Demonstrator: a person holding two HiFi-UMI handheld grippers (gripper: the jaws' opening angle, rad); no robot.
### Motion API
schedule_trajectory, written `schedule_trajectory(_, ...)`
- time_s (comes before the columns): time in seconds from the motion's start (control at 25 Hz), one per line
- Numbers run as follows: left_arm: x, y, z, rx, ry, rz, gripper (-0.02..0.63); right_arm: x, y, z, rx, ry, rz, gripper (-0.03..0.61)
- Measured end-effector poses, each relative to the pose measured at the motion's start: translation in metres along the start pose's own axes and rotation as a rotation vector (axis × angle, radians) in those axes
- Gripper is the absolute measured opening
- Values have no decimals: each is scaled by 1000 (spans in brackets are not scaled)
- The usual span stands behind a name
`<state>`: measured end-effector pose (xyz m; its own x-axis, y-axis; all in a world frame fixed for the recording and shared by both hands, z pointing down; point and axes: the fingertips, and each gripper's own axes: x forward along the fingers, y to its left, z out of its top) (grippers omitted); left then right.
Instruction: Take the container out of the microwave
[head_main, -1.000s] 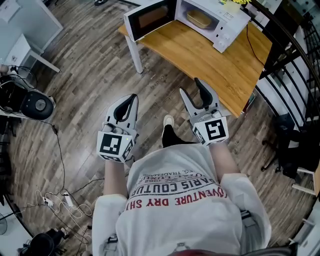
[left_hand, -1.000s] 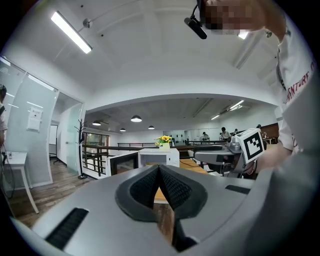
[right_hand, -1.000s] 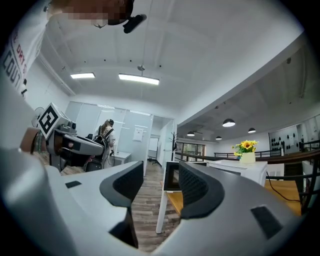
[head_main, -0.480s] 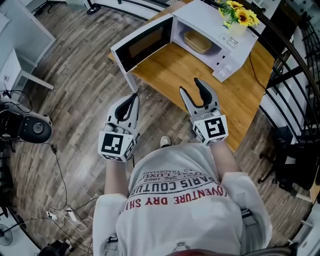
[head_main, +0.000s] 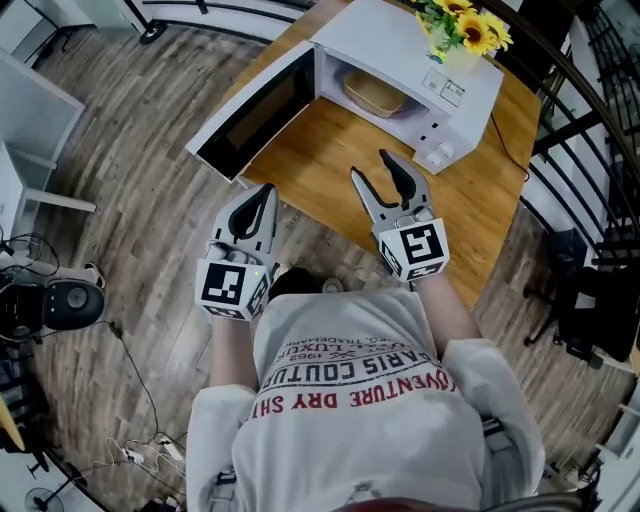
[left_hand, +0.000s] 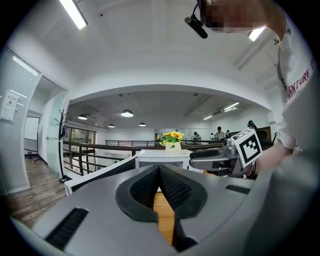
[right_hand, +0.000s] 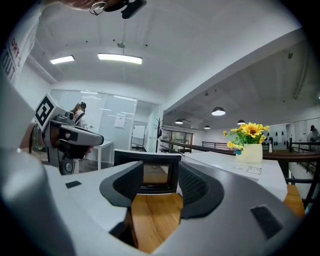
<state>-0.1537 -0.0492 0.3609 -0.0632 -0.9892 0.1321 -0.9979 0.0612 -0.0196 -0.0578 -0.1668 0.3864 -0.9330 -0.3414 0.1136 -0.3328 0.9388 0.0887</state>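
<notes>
A white microwave (head_main: 400, 45) stands on the wooden table (head_main: 470, 200), its door (head_main: 255, 110) swung open to the left. Inside lies a tan container (head_main: 375, 95). My right gripper (head_main: 370, 165) is open over the table in front of the microwave, apart from it and holding nothing. In the right gripper view the gripper (right_hand: 156, 170) frames the open door (right_hand: 147, 174) between its jaws. My left gripper (head_main: 258, 205) is shut and empty, over the floor at the table's near edge. The left gripper view shows the gripper (left_hand: 159, 170) with jaws touching, the microwave (left_hand: 162, 157) beyond.
A vase of sunflowers (head_main: 460, 25) stands on top of the microwave. A black railing (head_main: 590, 130) runs along the right. A white desk (head_main: 30, 110) and a round black device (head_main: 65, 300) with cables sit on the wooden floor at left.
The person has stepped toward the table, so the microwave is nearer. The right gripper now reaches over the tabletop. Both grippers keep their states.
</notes>
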Motion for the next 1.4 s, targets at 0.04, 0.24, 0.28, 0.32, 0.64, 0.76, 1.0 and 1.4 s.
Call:
schedule_trajectory(0.04,9,3,1,1,0,-18,12,6,-5,-2,2,13,-13,219)
schedule_trajectory(0.24,61,20,0,6,13,-134,12,34,-30,-17,1,107,-90,219)
schedule_trajectory(0.28,72,24,0,9,18,-161,12,39,-35,-21,0,129,-106,219)
schedule_trajectory(0.32,82,27,0,10,22,-188,12,45,-40,-25,1,153,-122,219)
schedule_trajectory(0.64,153,49,-6,17,43,-361,12,96,-63,-71,-18,396,-140,219)
schedule_trajectory(0.76,170,56,-13,0,54,-409,12,111,-78,-86,-5,453,-169,219)
schedule_trajectory(1.0,193,57,-23,-22,77,-496,12,141,-107,-128,-28,629,-167,219)
schedule_trajectory(1.4,210,53,-39,-41,99,-570,12,175,-132,-182,-188,858,-92,219)
